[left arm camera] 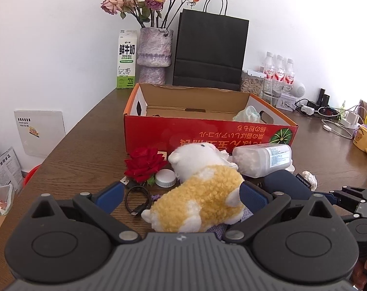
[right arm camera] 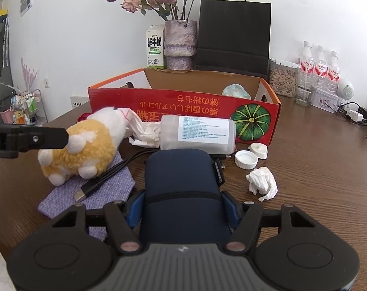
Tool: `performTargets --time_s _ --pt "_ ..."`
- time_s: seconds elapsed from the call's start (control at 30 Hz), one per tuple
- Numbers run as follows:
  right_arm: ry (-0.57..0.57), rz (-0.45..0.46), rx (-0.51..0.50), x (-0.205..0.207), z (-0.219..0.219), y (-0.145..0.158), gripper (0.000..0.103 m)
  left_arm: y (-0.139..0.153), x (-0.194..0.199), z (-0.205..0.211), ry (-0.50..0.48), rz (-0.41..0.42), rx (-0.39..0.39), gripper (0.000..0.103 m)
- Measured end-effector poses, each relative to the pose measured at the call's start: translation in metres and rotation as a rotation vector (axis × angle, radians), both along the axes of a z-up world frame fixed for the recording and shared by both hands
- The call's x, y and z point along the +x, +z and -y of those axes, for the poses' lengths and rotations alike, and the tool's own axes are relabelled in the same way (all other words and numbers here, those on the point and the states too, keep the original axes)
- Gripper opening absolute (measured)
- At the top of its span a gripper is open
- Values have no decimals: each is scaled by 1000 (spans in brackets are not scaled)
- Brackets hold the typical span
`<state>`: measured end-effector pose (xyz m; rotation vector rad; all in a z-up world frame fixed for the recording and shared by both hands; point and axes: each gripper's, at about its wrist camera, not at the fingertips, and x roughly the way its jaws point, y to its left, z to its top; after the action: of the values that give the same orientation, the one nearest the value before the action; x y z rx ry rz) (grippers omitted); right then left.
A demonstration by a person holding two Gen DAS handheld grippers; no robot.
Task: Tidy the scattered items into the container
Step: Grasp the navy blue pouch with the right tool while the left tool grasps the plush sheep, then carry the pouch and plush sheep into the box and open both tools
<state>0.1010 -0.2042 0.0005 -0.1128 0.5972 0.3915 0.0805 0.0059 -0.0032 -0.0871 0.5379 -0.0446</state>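
Note:
The red cardboard box [left arm camera: 207, 131] [right arm camera: 183, 104] stands open beyond the clutter, a crumpled bag [left arm camera: 247, 115] inside it. My left gripper [left arm camera: 181, 197] is open around a yellow-and-white plush toy [left arm camera: 203, 189] [right arm camera: 86, 145]; the right pad touches the toy, the left pad stands apart. My right gripper [right arm camera: 182, 207] is shut on a navy soft case [right arm camera: 183, 189] [left arm camera: 284, 184], a pad against each side. Scattered around are a red rose [left arm camera: 144, 163], a white cap [left arm camera: 165, 178], a lying plastic jar [right arm camera: 198, 132], a crumpled tissue [right arm camera: 262, 183], a USB cable [right arm camera: 86, 189] and a purple cloth [right arm camera: 105, 194].
Behind the box stand a milk carton [left arm camera: 127, 59], a vase of dried roses [left arm camera: 154, 55], a black paper bag [left arm camera: 210, 53] and water bottles [right arm camera: 319, 68]. Chargers and cables [left arm camera: 329, 116] and a yellow mug [left arm camera: 364, 138] sit at the right. The table edge [left arm camera: 62, 143] runs along the left.

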Motion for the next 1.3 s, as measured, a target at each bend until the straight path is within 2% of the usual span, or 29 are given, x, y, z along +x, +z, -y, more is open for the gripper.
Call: performTargets --time_s 0.37,0.53,0.67,0.73,0.83,0.87,0.9,1.0,1.3 --pt "-52 84 30 -6 19 22 64 -1 45 20 -14 -71 9 103" --pt "-59 97 33 -4 24 26 64 -8 62 21 16 -126 -19 103" --pt "-58 96 36 -2 25 26 64 -12 69 22 30 -153 -8 102" --pt "-56 95 37 -2 25 25 64 -14 72 23 31 -164 3 99" --pt "-54 93 36 0 24 25 64 -18 74 24 2 -183 2 86" --pt "-53 93 37 0 24 24 64 -19 75 24 -26 -190 -4 73" --pt "-53 93 38 0 25 24 64 -19 75 25 -50 -197 -10 70" --pt "-54 93 40 -1 25 24 64 -17 70 25 -66 -183 -8 65" --pt "-48 108 47 -4 24 28 64 -10 54 17 -47 -136 -33 62"
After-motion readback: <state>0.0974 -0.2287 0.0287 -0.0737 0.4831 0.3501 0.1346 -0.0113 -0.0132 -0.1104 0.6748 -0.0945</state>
